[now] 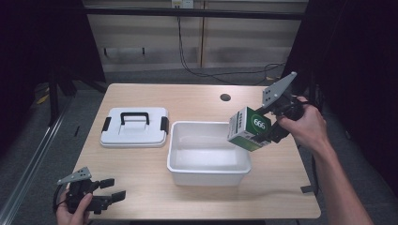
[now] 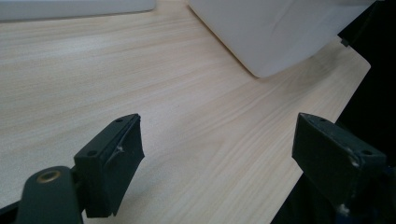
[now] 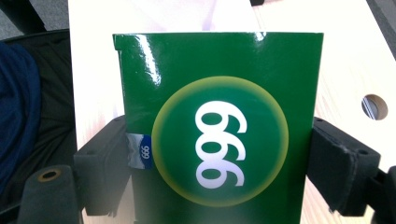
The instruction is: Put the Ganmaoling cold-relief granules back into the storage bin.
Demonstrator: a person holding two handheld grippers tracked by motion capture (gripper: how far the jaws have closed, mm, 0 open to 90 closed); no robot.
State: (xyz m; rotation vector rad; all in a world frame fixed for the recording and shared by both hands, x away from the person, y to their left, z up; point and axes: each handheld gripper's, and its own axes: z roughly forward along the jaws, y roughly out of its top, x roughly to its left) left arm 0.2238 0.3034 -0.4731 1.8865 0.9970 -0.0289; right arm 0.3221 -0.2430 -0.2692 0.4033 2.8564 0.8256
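Note:
A green and white box point(image 1: 248, 128) marked 999 hangs tilted above the right end of the white bin point(image 1: 208, 169). My right gripper point(image 1: 265, 125) is shut on it, and in the right gripper view the box point(image 3: 219, 126) sits between both jaws. The bin looks empty inside. My left gripper point(image 1: 112, 190) rests at the table's near left corner, open, with bare wood between its fingers point(image 2: 114, 165). A corner of the white bin point(image 2: 275, 32) lies ahead of it in the left gripper view.
A white lid point(image 1: 134, 126) with a black handle and black side clips lies flat to the left of the bin. A round cable hole point(image 1: 225, 97) sits near the table's far edge. The table's near edge point(image 2: 322, 121) runs close beside the left gripper.

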